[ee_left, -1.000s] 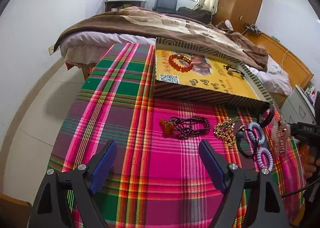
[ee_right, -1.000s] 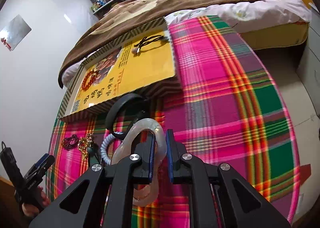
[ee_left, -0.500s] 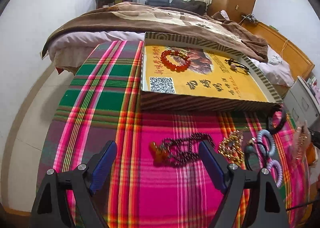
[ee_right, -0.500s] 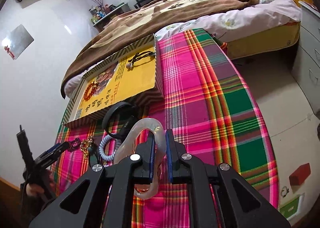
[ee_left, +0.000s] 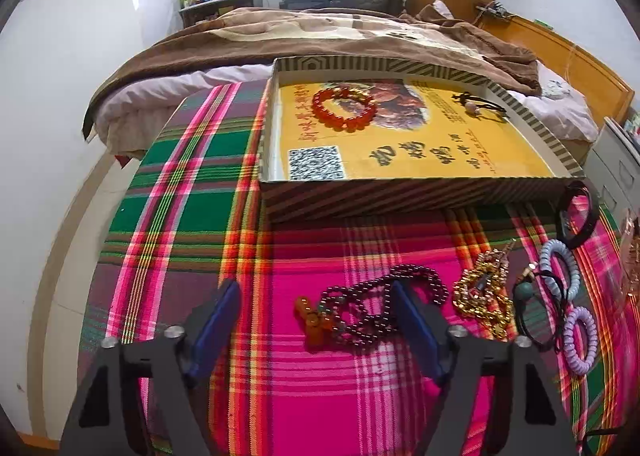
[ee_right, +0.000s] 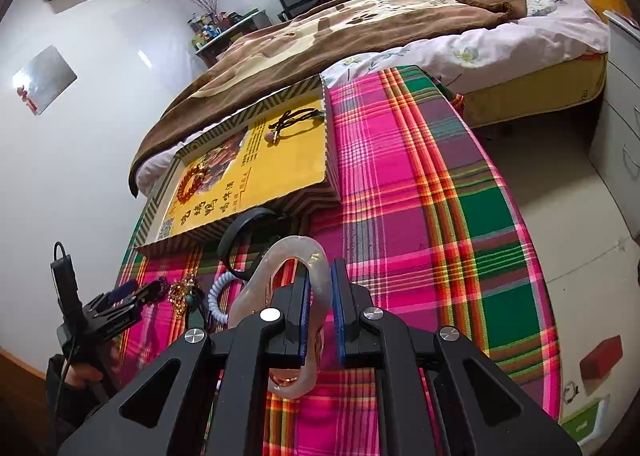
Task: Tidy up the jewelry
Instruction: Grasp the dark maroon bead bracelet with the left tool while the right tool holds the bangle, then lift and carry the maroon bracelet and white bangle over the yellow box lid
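A dark purple bead necklace (ee_left: 376, 308) with an orange pendant (ee_left: 312, 320) lies on the plaid cloth. My left gripper (ee_left: 316, 320) stands over it with its jaws closing. The necklace is between the fingers, and the left pad is clear of it. My right gripper (ee_right: 320, 296) is shut on a pale translucent bangle (ee_right: 280, 264) held above the cloth. Beyond stands the striped box (ee_left: 400, 199) with a yellow floor. It holds a red bead bracelet (ee_left: 344, 107) and a black cord bracelet (ee_left: 480, 107).
Right of the necklace lie a gold chain (ee_left: 484, 296), a black cord with a teal bead (ee_left: 528, 292), a blue spiral tie (ee_left: 560, 264), a purple spiral tie (ee_left: 580, 340) and a black bangle (ee_left: 578, 215). A bed (ee_right: 400, 23) stands behind the table.
My left gripper has moved in over the purple necklace, which now lies between its fingers, and its jaws have narrowed. The right gripper still holds the bangle, drawn slightly back from the box.
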Available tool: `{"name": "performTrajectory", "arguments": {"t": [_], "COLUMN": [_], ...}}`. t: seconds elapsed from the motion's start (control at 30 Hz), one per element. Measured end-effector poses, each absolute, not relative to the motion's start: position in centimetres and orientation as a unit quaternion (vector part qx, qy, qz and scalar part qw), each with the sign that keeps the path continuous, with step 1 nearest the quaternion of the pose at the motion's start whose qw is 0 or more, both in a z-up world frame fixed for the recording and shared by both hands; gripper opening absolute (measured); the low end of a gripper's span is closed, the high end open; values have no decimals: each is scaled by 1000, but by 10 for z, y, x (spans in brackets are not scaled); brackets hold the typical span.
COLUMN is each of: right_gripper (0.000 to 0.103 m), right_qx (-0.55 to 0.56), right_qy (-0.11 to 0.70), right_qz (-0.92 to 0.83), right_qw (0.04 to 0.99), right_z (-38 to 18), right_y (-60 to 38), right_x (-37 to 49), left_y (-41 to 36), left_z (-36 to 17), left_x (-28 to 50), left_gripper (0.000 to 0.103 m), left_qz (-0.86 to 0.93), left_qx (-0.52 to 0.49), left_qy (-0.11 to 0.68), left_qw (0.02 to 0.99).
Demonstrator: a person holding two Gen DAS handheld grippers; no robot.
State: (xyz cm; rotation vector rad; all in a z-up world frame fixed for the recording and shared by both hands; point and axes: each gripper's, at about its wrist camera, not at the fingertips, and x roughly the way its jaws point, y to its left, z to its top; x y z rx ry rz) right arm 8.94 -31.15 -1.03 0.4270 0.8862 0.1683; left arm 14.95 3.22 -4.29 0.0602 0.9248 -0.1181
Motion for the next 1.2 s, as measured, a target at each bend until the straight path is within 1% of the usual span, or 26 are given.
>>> {"name": "performTrajectory", "arguments": {"t": [0.03, 0.07, 0.1, 0.13, 0.17, 0.2, 0.23, 0.33, 0.6, 0.67, 1.2], "right_gripper": [10, 10, 10, 10, 10, 10, 10, 10, 10, 10, 10], "right_qx": [205, 206, 206, 207, 207, 207, 207, 207, 207, 207, 197], "right_qy": [425, 425, 424, 425, 424, 424, 424, 424, 419, 417, 388], "right_qz": [81, 81, 81, 81, 81, 81, 81, 82, 83, 85, 93], "right_qw": [878, 878, 878, 878, 878, 878, 878, 878, 880, 881, 895], "right_z": [-11, -11, -11, -11, -11, -11, -11, -11, -8, -5, 23], "right_y": [-311, -311, -311, -311, -311, -311, -312, -312, -311, -312, -310], "right_x": [90, 89, 89, 90, 89, 89, 89, 89, 87, 86, 86], "left_y": [31, 29, 28, 28, 29, 30, 31, 35, 35, 35, 38], "left_z": [-42, -40, -40, -39, -38, -38, -38, -36, -21, -15, 39], "left_x": [148, 147, 147, 147, 147, 147, 146, 145, 137, 136, 130], "left_gripper": [51, 43, 33, 26, 23, 17, 15, 11, 10, 6, 6], "left_qz": [-61, -66, -66, -68, -70, -73, -75, -79, -82, -86, -112], "left_qx": [32, 34, 37, 35, 31, 24, 19, 4, -3, -6, -27], "left_qy": [444, 442, 441, 442, 443, 443, 443, 443, 426, 420, 373], "left_qw": [894, 894, 894, 894, 893, 893, 893, 893, 901, 904, 921]}}
